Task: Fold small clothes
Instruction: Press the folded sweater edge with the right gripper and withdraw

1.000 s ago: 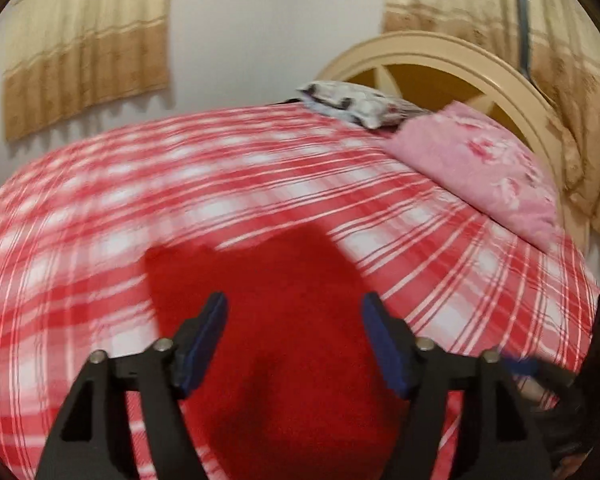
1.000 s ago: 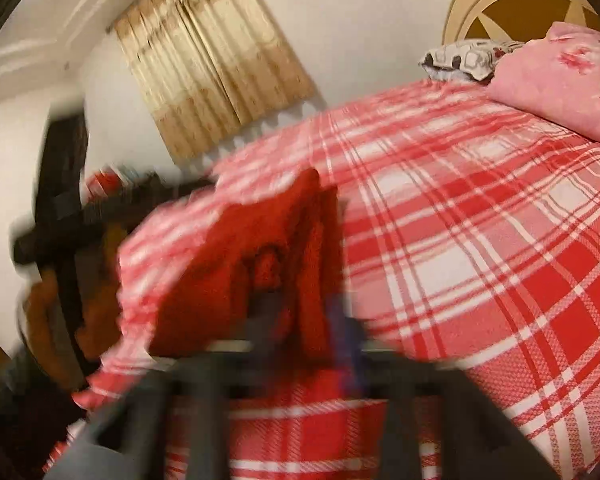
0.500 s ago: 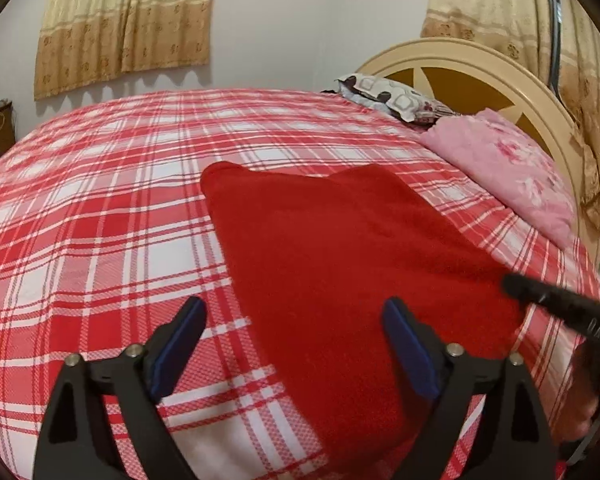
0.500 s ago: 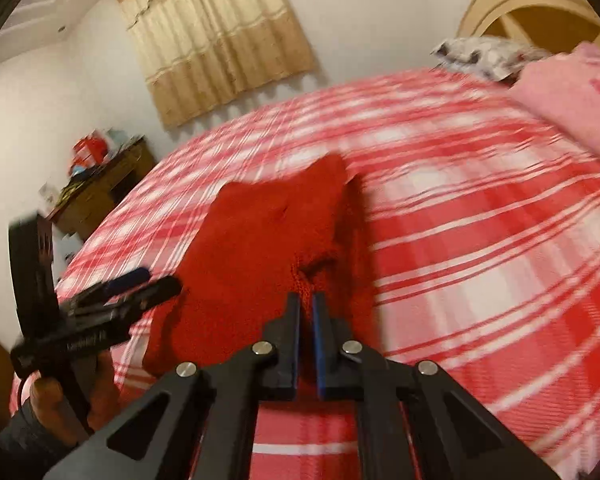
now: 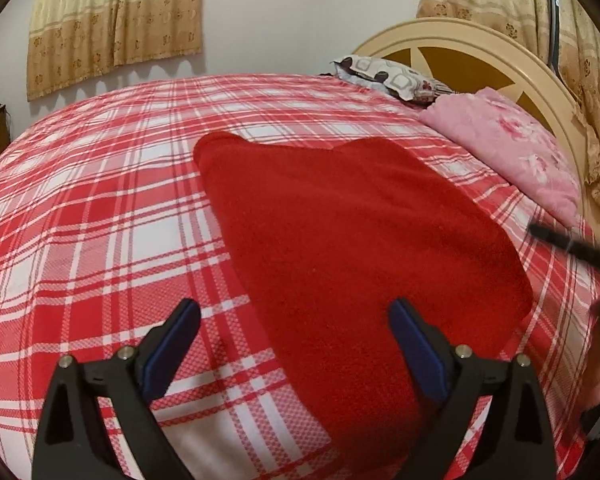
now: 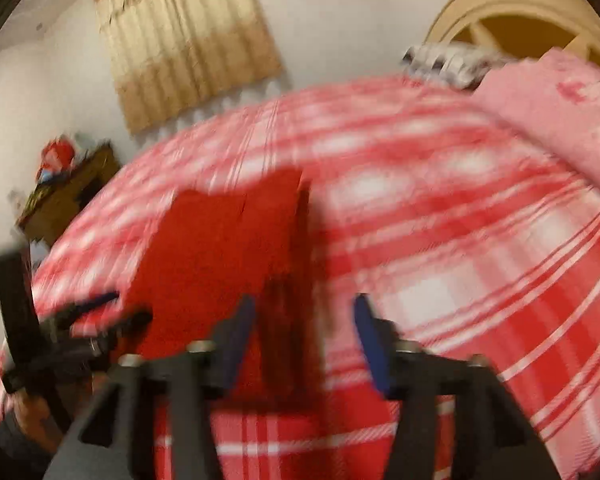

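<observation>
red cloth [image 5: 360, 240] now flat on bed [image 5: 100, 216]; right claw [image 6: 304, 336], pinched shut a moment ago, opening and letting go; left claw [image 5: 294, 344] wide, empty. next fold can start.

No readable text, label, brand or number shows on anything in either view (the right view is motion-blurred).
</observation>
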